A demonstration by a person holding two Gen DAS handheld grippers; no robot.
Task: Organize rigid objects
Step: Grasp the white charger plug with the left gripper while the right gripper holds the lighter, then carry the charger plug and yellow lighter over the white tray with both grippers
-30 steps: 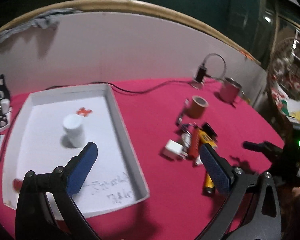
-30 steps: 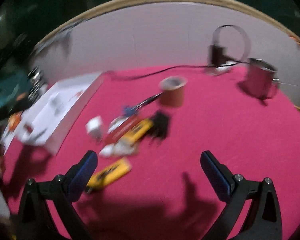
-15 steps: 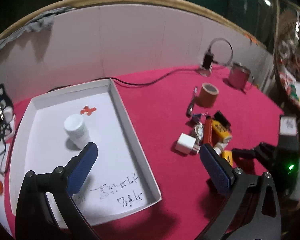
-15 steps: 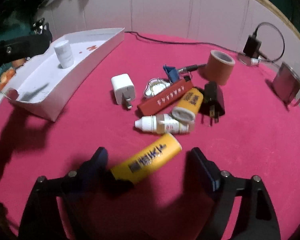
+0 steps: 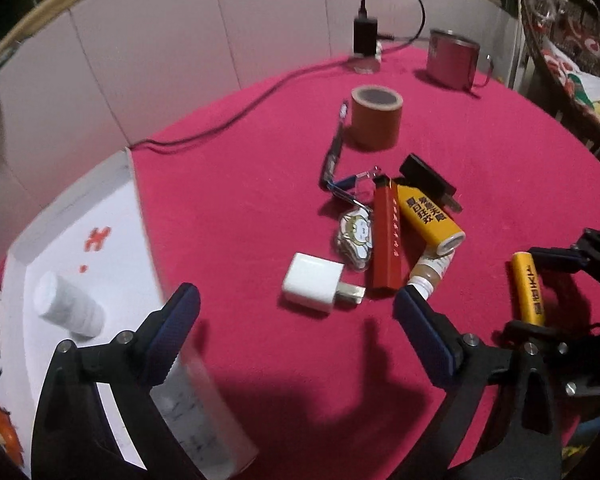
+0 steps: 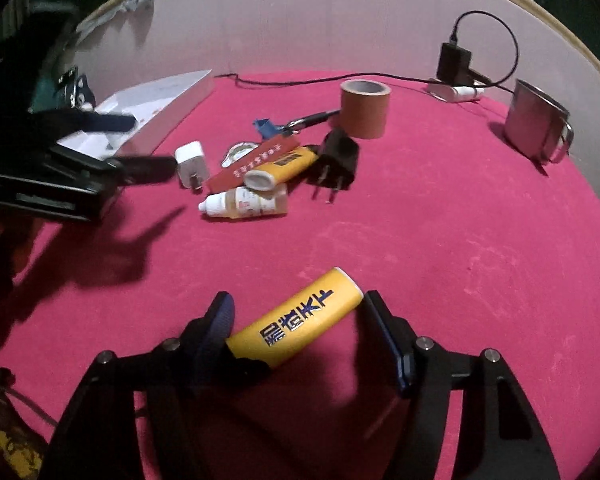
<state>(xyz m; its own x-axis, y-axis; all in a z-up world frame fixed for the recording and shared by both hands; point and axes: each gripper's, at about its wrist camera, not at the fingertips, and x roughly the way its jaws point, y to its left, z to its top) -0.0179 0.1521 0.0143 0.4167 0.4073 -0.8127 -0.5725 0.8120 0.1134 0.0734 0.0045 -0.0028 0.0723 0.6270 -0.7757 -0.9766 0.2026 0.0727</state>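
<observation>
I am closing my right gripper (image 6: pixel 296 328) jaws around the yellow tube (image 6: pixel 296 322) lying on the red worktop (image 6: pixel 440 240). My left gripper (image 5: pixel 296 320) jaws are hanging wide apart, gripping nothing.

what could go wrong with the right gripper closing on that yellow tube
The right gripper is closing on the yellow tube, which lies diagonally between the jaws, so it may pivot or squirt out. The left gripper, jaws open and empty, hangs near the white charger and the white tray, and could nudge them.
</observation>
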